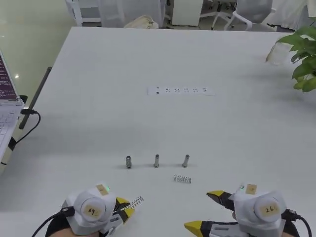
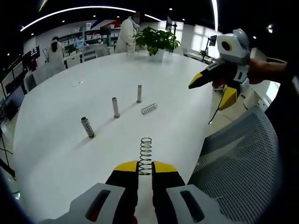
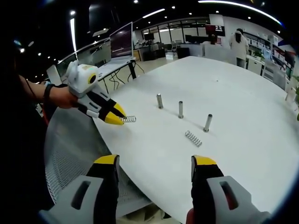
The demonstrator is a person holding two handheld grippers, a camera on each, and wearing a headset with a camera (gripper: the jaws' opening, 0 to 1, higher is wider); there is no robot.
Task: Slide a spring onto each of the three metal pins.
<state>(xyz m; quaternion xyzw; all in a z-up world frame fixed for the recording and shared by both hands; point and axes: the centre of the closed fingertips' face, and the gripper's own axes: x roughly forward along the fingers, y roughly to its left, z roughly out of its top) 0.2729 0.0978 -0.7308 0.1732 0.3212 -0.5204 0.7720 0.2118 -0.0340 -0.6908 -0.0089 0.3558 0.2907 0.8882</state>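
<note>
Three short metal pins stand in a row on the white table (image 1: 98, 123). The left pin (image 1: 129, 162) (image 2: 87, 127) (image 3: 160, 101) wears a spring. The middle pin (image 1: 156, 160) (image 2: 115, 107) (image 3: 180, 109) and right pin (image 1: 185, 160) (image 2: 139, 93) (image 3: 207, 122) are bare. A loose spring (image 1: 182, 179) (image 2: 149, 108) (image 3: 192, 138) lies just in front of the right pin. My left gripper (image 1: 129, 207) (image 2: 145, 168) (image 3: 117, 119) is shut on the end of another spring (image 1: 136, 201) (image 2: 145, 154) (image 3: 129, 119), near the front edge. My right gripper (image 1: 205, 211) (image 3: 155, 161) (image 2: 210, 88) hangs open and empty at the front right.
A white power strip (image 1: 180, 91) lies mid-table behind the pins. A laptop (image 1: 7, 98) and a black cable (image 1: 27, 123) sit at the left edge, a potted plant (image 1: 303, 54) at the far right. A mesh chair back (image 2: 238, 154) stands below the table's front edge.
</note>
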